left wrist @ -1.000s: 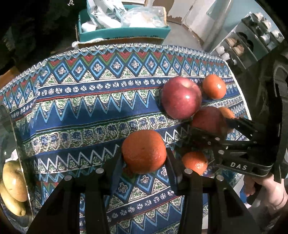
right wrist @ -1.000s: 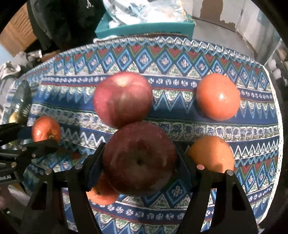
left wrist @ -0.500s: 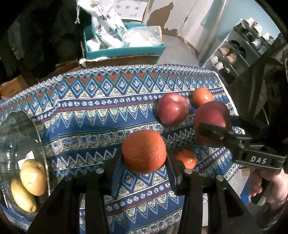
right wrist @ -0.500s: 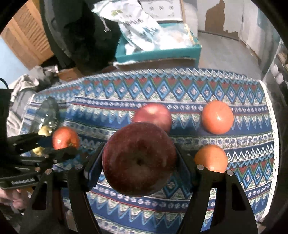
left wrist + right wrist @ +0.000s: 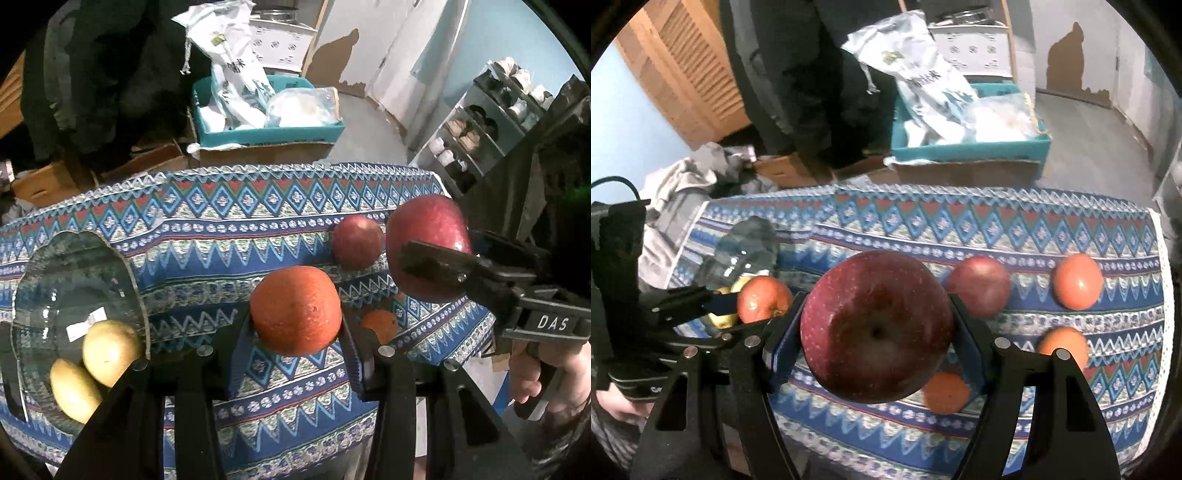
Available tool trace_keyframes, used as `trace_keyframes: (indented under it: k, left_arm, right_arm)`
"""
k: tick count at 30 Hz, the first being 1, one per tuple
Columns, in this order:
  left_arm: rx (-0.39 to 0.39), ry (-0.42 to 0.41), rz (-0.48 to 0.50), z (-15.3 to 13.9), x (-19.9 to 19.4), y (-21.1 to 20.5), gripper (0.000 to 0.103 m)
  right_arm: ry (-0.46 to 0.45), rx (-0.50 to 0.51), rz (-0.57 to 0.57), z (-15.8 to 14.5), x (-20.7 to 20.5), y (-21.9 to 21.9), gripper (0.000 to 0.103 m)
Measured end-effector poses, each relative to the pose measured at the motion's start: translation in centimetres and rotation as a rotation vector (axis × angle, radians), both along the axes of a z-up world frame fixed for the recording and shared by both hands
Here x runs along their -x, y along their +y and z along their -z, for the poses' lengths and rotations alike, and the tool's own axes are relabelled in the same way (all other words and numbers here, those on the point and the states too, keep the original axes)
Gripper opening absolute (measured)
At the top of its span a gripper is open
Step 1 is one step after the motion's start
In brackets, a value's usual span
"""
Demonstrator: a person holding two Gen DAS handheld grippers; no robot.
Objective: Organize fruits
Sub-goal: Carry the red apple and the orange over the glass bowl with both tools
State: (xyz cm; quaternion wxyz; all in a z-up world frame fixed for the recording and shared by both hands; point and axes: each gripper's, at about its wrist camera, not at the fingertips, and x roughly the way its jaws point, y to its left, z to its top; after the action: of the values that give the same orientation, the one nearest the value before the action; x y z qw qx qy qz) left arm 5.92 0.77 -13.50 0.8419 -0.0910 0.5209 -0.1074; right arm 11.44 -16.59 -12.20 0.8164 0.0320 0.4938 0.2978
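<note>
My left gripper (image 5: 295, 314) is shut on an orange (image 5: 295, 309) and holds it above the patterned table (image 5: 221, 236). My right gripper (image 5: 877, 328) is shut on a dark red apple (image 5: 876, 326), also lifted; it shows at the right in the left wrist view (image 5: 428, 247). A glass bowl (image 5: 44, 280) at the table's left holds two yellow fruits (image 5: 109, 350). On the cloth lie a second red apple (image 5: 979, 291), and three oranges (image 5: 1078, 281) (image 5: 1062, 345) (image 5: 945, 391) at the right.
Behind the table stand a teal box (image 5: 269, 129) with plastic bags, cardboard boxes (image 5: 55, 181) and a shoe rack (image 5: 476, 133) at the far right. A dark garment (image 5: 820, 74) hangs behind. The table's right edge (image 5: 1165, 295) is near the oranges.
Both grippers have risen and pulled back from the table with their fruit. The table looks smaller and the glass bowl has come into view at the left.
</note>
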Motion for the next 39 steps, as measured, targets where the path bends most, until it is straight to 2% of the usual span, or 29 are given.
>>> trace_keyframes:
  k: [9,16,29,39]
  left_arm:
    - [0.005,-0.032,-0.044,-1.5,1.2,2.7,0.046]
    - [0.02,-0.036,-0.091,-1.6,1.6,5.1,0.045]
    - [0.025,-0.039,-0.194,-0.8,2.7,10.6,0.046]
    - [0.016,-0.029,-0.301,0.4,3.1,15.8,0.046]
  right_arm:
    - [-0.022,-0.034,-0.052,-1.7,0.0,3.3,0.073]
    - [-0.016,-0.049,-0.096,-1.8,-0.2,6.3,0.073]
    - [0.022,-0.068,-0.17,-1.1,-0.8,12.8,0.073]
    - [0.07,-0.066,-0.236,0.6,-1.3,17.9,0.073]
